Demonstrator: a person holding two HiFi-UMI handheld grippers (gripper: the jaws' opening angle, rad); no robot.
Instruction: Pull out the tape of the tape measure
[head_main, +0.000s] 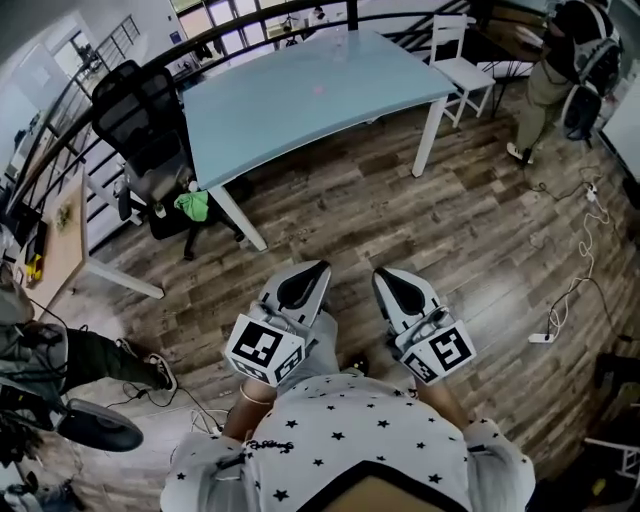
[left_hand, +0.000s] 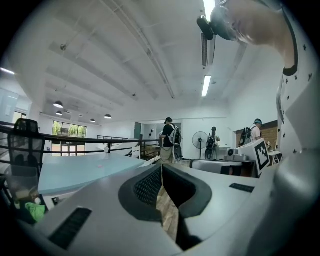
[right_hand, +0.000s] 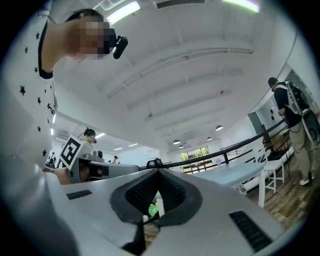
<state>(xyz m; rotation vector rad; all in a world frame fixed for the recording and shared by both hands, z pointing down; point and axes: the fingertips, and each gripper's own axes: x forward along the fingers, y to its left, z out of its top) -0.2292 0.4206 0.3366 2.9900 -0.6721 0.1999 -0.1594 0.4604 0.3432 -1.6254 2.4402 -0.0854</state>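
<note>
So left tongs, right tongs face table.

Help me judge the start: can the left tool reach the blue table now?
Probably not: the left tool, shut, sits close to the person, with a stretch of wood floor between it and the blue table.

The right gripper holds its jaws pressed together, with nothing between them. Left of it the left gripper shows its marker cube, beside a star-printed shirt. Right of it stand a pale blue tabletop, then a white chair, and farthest right a person with a backpack.
</note>
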